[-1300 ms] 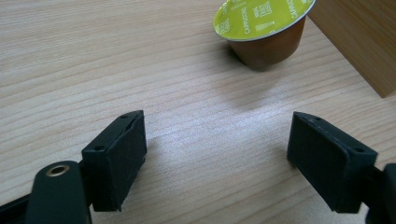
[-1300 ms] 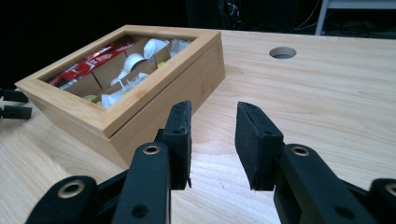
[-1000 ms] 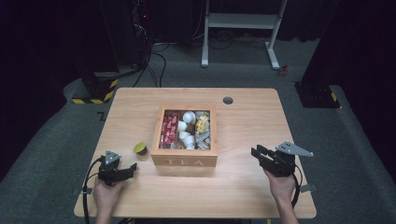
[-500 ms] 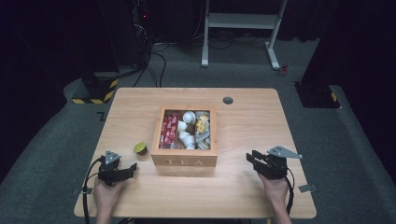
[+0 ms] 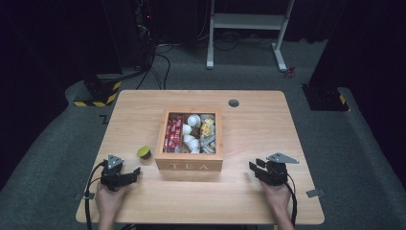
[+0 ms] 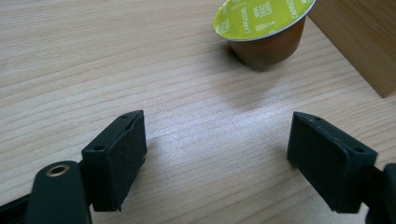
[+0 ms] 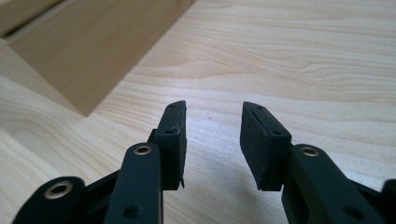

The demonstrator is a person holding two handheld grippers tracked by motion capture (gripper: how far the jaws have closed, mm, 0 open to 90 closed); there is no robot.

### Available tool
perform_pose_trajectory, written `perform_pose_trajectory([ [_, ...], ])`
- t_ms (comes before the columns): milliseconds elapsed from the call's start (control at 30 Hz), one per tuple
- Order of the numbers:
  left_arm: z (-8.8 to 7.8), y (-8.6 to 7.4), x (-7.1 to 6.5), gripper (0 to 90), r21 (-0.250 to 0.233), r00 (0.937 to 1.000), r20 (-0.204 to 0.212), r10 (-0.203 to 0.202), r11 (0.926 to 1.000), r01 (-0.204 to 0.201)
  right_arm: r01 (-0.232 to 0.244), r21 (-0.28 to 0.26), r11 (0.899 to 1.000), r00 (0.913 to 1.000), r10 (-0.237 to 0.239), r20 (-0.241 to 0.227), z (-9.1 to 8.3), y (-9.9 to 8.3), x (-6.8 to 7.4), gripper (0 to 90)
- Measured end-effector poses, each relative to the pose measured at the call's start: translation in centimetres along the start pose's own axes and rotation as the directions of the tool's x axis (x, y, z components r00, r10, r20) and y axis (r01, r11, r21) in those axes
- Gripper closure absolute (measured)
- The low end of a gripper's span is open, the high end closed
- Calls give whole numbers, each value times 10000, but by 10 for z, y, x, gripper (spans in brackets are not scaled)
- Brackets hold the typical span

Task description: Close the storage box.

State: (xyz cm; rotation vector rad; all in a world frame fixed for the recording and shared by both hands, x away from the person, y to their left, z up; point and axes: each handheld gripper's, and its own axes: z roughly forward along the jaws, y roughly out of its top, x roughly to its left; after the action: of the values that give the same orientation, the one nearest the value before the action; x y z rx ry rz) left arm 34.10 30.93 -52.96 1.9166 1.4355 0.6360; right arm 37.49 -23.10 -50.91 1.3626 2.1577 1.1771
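One coffee capsule (image 5: 144,152) stands upright on the surface (image 5: 258,124), its yellow-green lid facing up, just beside the left wall of the one wooden box (image 5: 191,166) marked TEA — near the surface's front-left part. In the left gripper view the capsule (image 6: 264,30) is cut off at the top edge. The left tool (image 5: 135,171) sits near the front edge, jaws wide apart and empty, pointing toward the capsule. The right tool (image 5: 253,168), near the front-right corner, has just been opening — nothing lies between its jaws. The box's contents are jumbled, too small to count.
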Motion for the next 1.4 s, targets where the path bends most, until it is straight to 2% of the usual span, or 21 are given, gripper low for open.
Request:
perform_pose_trajectory([
  [100,0,0,0,200,4,10000,1,4,10000,-4,197,185,9996,9993,-203,304,5,-2,1,593],
  [200,0,0,0,200,0,10000,-1,-1,10000,1,648,405,9971,9950,-677,738,9,-5,4,587],
  [433,0,0,0,200,2,10000,-4,-1,10000,1,750,497,9959,9921,-796,971,13,-7,6,569],
  [567,0,0,0,200,3,10000,-6,0,10000,0,1158,899,9892,9855,-1258,1141,18,-5,10,508],
  [667,0,0,0,199,4,10000,-6,4,10000,-4,855,930,9920,9863,-975,1334,19,-4,9,438],
  [833,0,0,0,200,4,10000,-3,5,10000,-5,809,947,9922,9857,-937,1400,20,-4,10,406],
  [1400,0,0,0,200,1,10000,-3,-1,10000,1,826,974,9918,9857,-958,1387,20,-4,10,396],
])
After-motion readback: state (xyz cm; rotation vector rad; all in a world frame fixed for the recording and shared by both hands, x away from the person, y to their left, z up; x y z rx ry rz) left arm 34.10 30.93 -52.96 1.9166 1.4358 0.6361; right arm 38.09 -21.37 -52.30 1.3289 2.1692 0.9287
